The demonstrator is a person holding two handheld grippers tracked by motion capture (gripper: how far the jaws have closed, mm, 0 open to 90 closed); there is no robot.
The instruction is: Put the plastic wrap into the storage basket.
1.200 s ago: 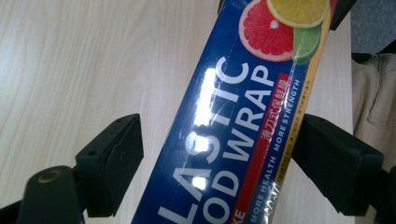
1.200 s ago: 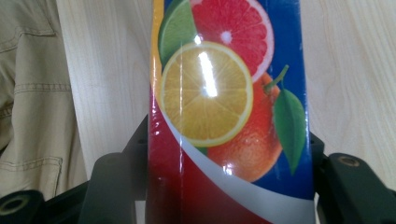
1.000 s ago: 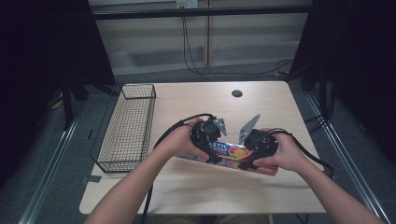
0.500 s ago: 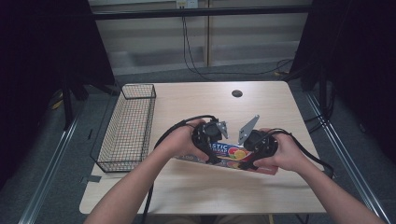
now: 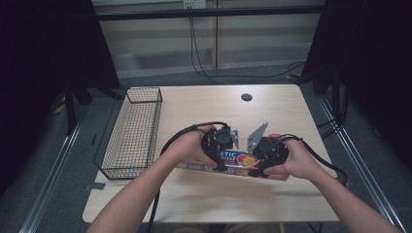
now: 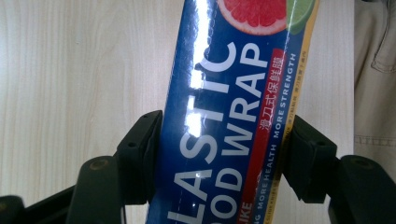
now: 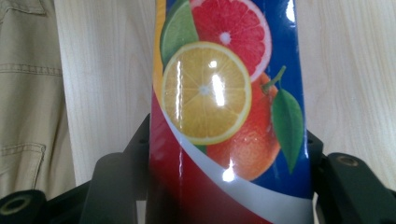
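Pale wood-grain worktop (image 5: 194, 204) on a grey floor, dark curtains at both sides, seen from the high view. Centre front: a long glossy blue cardboard box of plastic food wrap (image 5: 233, 163), printed with white lettering and citrus slices, lies lengthwise across the worktop between the person's two hands. Left tool (image 5: 219, 145), held in the left hand (image 5: 187, 145), grasps the lettered end of the box; in the left gripper view its two black jaws press against the box's opposite long sides (image 6: 224, 130), with the words "PLASTIC FOOD WRAP" running up between them. Right tool (image 5: 266, 153), held in the right hand (image 5: 296, 160), grasps the fruit-printed end; in the right gripper view its jaws close on both sides of the box (image 7: 229, 102), where an orange slice, a grapefruit slice and a lime show. Whether the box rests on the worktop or is raised slightly off it cannot be told from these views. Left of the hands: a black wire mesh basket (image 5: 133, 131), rectangular, standing along the worktop's left edge, well apart from the box. Far centre: a small dark round hole (image 5: 246, 97) in the worktop surface.
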